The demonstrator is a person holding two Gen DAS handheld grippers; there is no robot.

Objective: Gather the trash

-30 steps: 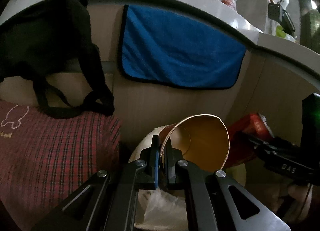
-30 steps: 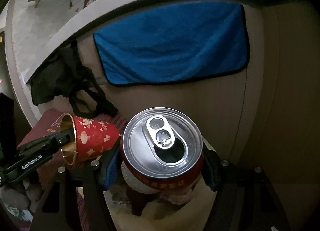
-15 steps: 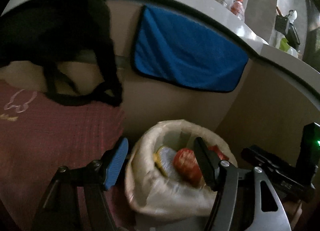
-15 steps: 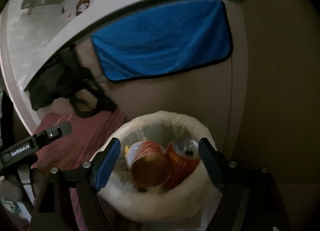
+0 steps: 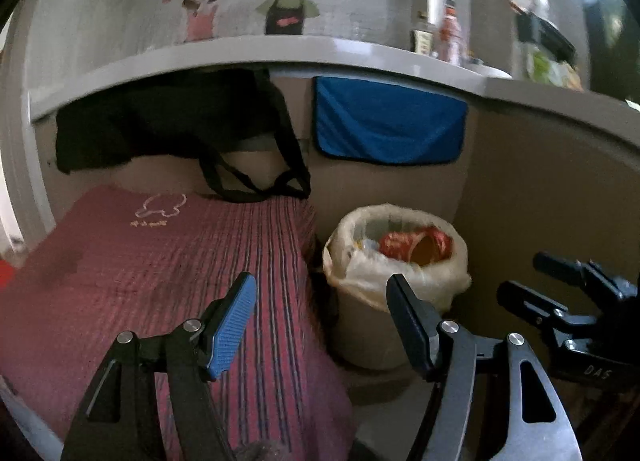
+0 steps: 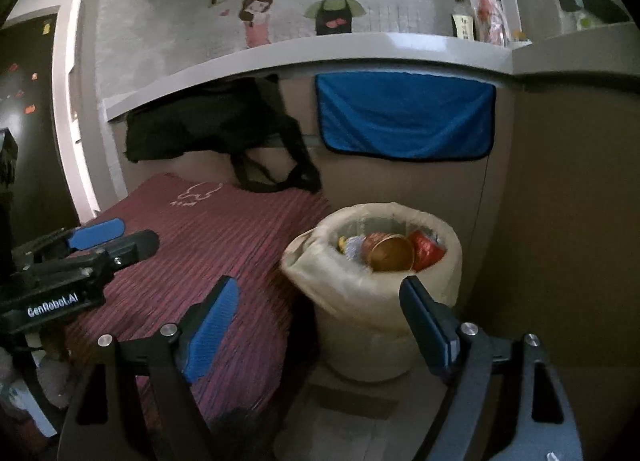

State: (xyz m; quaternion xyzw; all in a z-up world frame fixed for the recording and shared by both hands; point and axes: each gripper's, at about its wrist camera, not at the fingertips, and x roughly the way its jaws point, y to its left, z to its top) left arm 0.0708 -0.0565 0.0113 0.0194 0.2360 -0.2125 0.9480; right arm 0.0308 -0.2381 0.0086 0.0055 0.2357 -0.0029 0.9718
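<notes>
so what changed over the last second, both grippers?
Left gripper let go of the paper cup, right gripper the red can; both now lie in the lined bin. Both grippers opened and pulled back. Blue cloth and black bag unchanged.

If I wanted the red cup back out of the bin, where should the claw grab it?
Pinch the cup's gold rim from above. It lies tilted in the bin, mouth up toward the camera, so one finger can go inside and one outside.
</notes>
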